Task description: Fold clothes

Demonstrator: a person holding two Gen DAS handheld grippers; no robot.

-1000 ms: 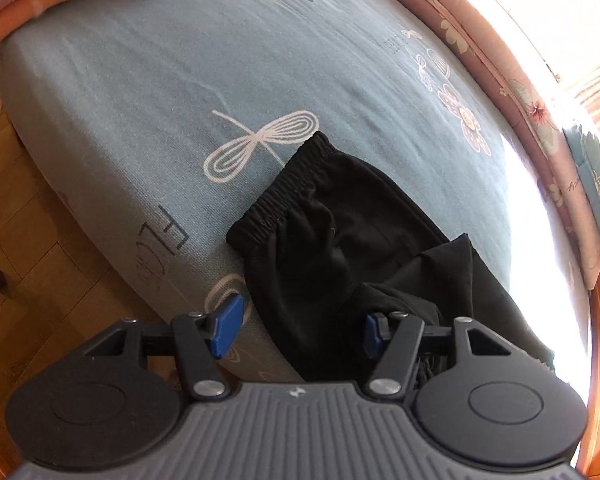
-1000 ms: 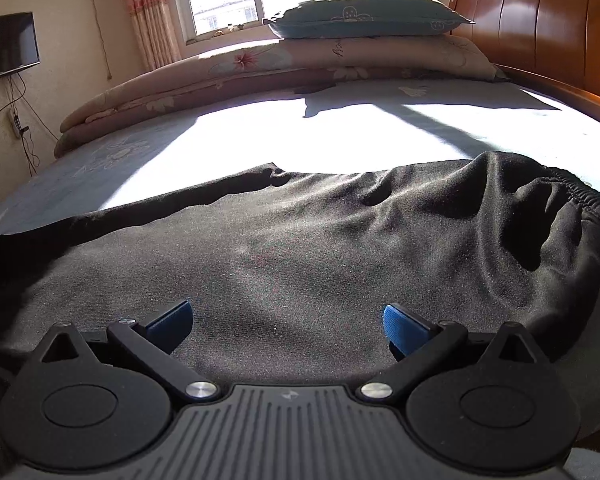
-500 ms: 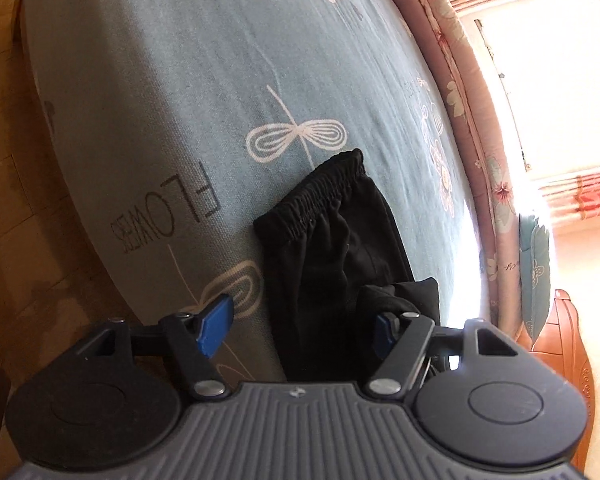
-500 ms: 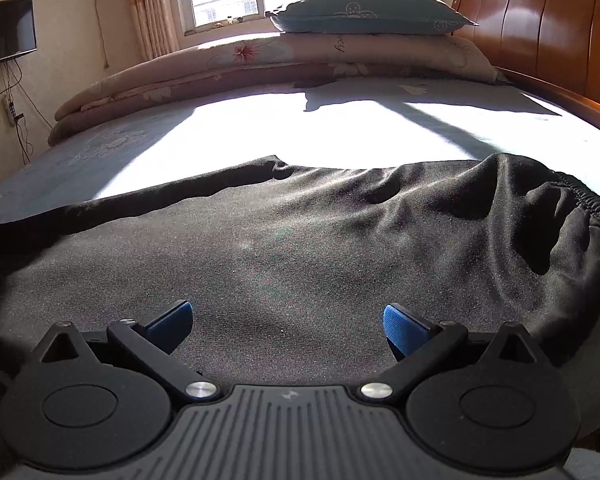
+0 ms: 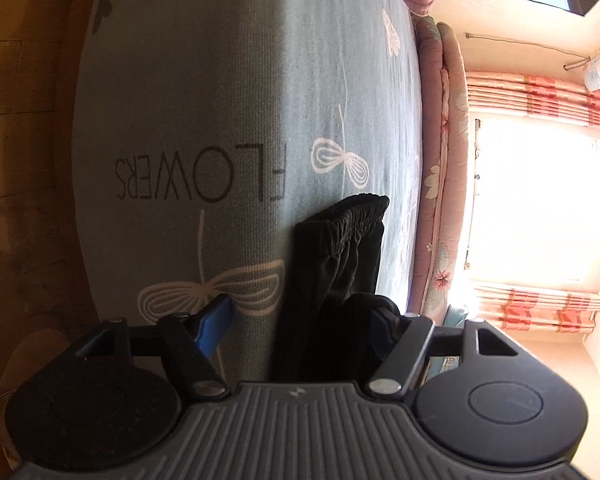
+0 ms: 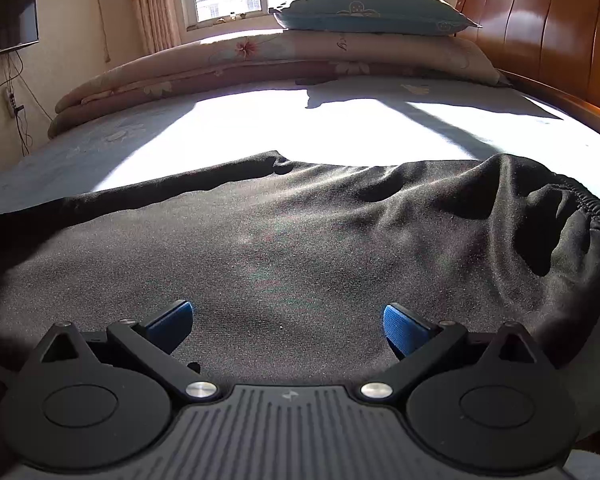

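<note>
One pair of black trousers (image 6: 300,248) is lying spread across the near edge of a bed (image 6: 340,128) covered by a blue-green sheet, with one pillow (image 6: 372,10) sitting on a folded quilt (image 6: 268,60) at the far side. The right gripper (image 6: 287,322) is hovering low over the cloth, its two fingers (image 6: 404,328) spread wide and grasping nothing. The left gripper (image 5: 296,328) is likewise gaping beside the elastic waistband (image 5: 342,216), one finger showing blue, the other hidden against dark fabric.

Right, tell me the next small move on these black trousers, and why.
Probably close the right gripper on the black trousers: its jaws are open with the cloth spread flat between them, ungripped, while the left gripper is open too, so nothing can be lifted to fold.
</note>
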